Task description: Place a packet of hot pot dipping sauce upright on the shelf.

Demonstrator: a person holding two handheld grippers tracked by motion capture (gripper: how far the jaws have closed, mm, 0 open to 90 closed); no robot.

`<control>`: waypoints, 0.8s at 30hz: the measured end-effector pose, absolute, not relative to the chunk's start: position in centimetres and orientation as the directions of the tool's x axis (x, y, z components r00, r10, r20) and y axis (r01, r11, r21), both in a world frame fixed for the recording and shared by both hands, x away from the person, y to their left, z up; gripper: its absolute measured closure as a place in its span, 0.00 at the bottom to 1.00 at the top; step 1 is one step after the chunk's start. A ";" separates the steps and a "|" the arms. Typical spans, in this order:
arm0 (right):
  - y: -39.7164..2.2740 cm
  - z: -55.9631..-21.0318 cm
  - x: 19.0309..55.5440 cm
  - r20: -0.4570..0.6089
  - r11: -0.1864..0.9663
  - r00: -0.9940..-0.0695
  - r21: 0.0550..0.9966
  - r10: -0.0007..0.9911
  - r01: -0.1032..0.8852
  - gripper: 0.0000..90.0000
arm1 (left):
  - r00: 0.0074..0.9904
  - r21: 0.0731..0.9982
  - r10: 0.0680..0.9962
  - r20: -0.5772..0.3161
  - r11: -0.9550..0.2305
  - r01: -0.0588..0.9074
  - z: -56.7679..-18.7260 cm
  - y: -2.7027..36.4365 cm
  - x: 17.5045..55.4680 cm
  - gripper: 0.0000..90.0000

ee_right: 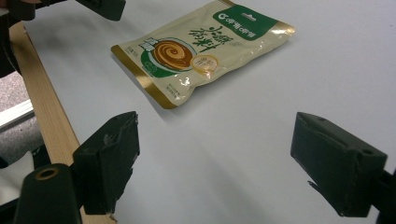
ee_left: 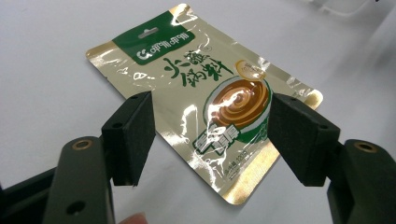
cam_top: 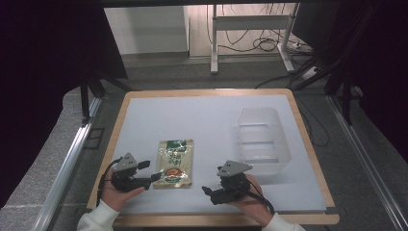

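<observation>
two grippers sit low over the white table point(cam_top: 211, 120), and the risks run from the biggest thing down. the clear plastic bin point(cam_top: 262, 137) stands far right, well apart from the work; light and empty, it could skid if bumped during any move toward it. the foil sauce pouch point(cam_top: 175, 162) lies flat near the front edge, between the two hands. the left gripper point(cam_top: 155, 177) has its jaws wide apart, straddling the pouch's lower corner point(ee_left: 236, 198) without touching it, so closing here would likely pinch only a thin sealed edge; glossy foil may slip out or the pouch may swing and drop. the right gripper point(cam_top: 208, 191), jaws also spread and empty, hovers beside the pouch and could nudge it
</observation>
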State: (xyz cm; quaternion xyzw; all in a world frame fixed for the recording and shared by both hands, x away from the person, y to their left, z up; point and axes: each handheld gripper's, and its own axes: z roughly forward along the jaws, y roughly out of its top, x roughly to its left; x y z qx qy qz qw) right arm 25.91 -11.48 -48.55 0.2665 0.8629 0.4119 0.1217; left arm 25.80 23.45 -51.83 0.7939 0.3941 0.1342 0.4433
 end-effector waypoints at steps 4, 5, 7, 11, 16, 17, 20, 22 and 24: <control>-11.3 -48.2 25.8 -0.009 0.542 -0.838 0.766 0.546 0.345 0.18 | 0.657 0.810 0.742 -0.129 -0.303 0.502 -51.8 23.4 25.6 0.35; -11.2 -48.1 25.8 -0.016 0.545 -0.840 0.768 0.542 0.337 0.18 | 0.657 0.810 0.742 -0.129 -0.303 0.502 -51.8 23.4 25.6 0.35; -11.2 -48.0 25.8 -0.012 0.542 -0.841 0.769 0.542 0.338 0.18 | 0.661 0.812 0.741 -0.122 -0.308 0.496 -51.7 23.2 25.5 0.35; -11.0 -47.6 26.2 -0.006 0.537 -0.843 0.774 0.537 0.337 0.18 | 0.666 0.809 0.737 -0.117 -0.319 0.495 -51.8 23.0 25.6 0.35; -10.9 -47.3 27.0 0.012 0.533 -0.845 0.771 0.535 0.349 0.18 | 0.681 0.815 0.722 -0.119 -0.321 0.483 -51.7 23.1 25.6 0.34; -10.9 -47.2 27.1 0.012 0.535 -0.845 0.769 0.535 0.349 0.18 | 0.683 0.815 0.721 -0.117 -0.323 0.481 -51.7 23.1 25.7 0.34; -10.8 -46.9 27.5 0.011 0.537 -0.848 0.770 0.529 0.345 0.18 | 0.685 0.812 0.720 -0.113 -0.330 0.481 -51.7 23.0 25.9 0.34; -10.7 -46.5 27.9 0.009 0.533 -0.849 0.775 0.528 0.339 0.18 | 0.682 0.810 0.722 -0.114 -0.330 0.485 -51.8 23.0 26.1 0.34; -10.7 -46.3 28.1 0.012 0.530 -0.851 0.778 0.525 0.338 0.18 | 0.681 0.806 0.723 -0.117 -0.331 0.490 -51.8 23.0 26.2 0.34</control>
